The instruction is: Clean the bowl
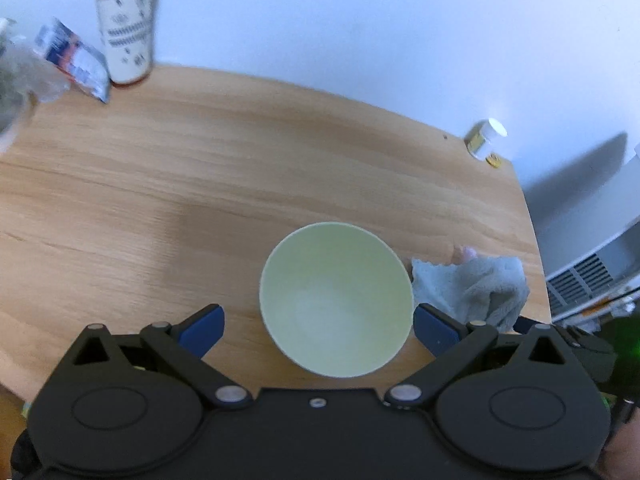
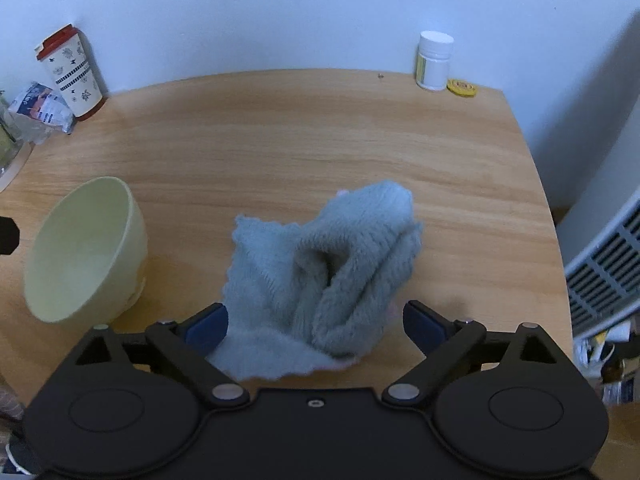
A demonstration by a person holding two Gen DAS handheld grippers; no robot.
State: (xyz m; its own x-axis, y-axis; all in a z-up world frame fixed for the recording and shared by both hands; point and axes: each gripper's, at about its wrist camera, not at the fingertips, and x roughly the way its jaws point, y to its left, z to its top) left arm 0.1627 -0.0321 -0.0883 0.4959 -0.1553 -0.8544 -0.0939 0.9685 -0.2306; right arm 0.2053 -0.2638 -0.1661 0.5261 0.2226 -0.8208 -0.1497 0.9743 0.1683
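**Both hand-held grippers spread wide, bowl and cloth resting on the table**

The left hand-held gripper has its jaws fully apart, hovering above the pale green bowl. The bowl sits upright on the wooden table, directly ahead of and between the blue fingertips, with a gap on either side; neither pad touches it. Its inside looks bare.

The right hand-held gripper also has its jaws apart. A crumpled grey-blue cloth lies on the table between and just ahead of its fingers; the left pad is at the cloth's edge, while the right pad stands clear of it. From this hand-held gripper the bowl is off to the left, close beside the cloth.

Far ahead on the left stand a patterned tumbler with a red lid and a foil packet; far ahead on the right, a white pill bottle.
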